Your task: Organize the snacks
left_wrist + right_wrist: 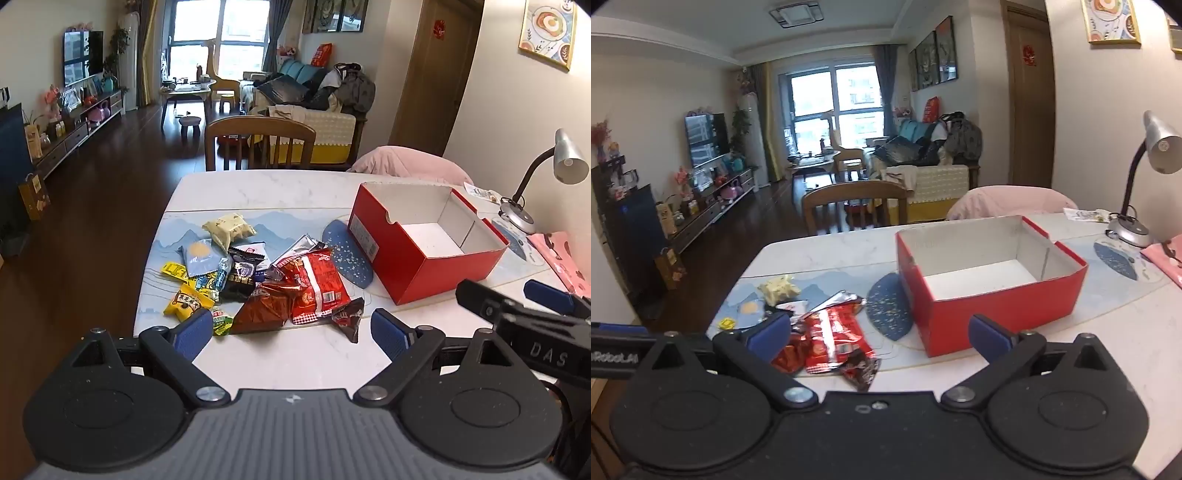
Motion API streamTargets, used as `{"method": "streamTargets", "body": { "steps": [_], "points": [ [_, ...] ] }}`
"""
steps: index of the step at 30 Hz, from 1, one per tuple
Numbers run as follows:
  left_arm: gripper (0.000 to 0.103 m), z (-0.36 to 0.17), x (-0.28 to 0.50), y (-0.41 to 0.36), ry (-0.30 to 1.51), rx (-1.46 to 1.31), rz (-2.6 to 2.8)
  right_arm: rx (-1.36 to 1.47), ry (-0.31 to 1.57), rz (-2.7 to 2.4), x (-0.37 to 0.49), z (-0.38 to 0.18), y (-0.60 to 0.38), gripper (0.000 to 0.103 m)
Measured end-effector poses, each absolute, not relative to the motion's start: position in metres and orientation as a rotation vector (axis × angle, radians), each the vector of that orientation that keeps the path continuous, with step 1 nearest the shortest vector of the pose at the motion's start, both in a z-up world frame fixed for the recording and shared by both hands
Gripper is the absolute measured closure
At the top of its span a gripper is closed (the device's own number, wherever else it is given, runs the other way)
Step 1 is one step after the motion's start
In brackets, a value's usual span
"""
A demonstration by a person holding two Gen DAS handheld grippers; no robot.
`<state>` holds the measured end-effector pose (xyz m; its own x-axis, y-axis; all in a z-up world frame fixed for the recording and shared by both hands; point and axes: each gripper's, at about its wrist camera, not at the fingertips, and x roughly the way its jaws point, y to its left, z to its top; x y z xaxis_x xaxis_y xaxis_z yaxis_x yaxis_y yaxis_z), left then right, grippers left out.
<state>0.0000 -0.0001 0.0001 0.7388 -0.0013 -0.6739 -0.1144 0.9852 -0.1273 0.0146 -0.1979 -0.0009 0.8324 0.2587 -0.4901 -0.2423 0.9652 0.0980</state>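
I am holding both the left gripper (291,330) and right gripper (879,334) wide and empty, so nothing is sorted yet. The snacks (258,277) are lying heaped at ten o'clock of the red box (424,240), which is sitting bare inside.

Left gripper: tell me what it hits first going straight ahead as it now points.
Likely the snack pile: the open left gripper tilts down at the brown packet on the table. Depth is unclear.

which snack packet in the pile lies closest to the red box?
The small dark brown packet, at the pile's right edge. It lies apart from the heap, nearest the red box; the others sit further left.
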Motion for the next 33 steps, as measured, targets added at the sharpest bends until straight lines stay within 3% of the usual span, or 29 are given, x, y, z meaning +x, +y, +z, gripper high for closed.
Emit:
{"method": "streamTargets", "body": {
  "steps": [33],
  "points": [
    [0.010,0.021,-0.024,0.011,0.652,-0.177,0.102,-0.003,0.468,0.324,0.004,0.013,-0.183,0.000]
  ]
}}
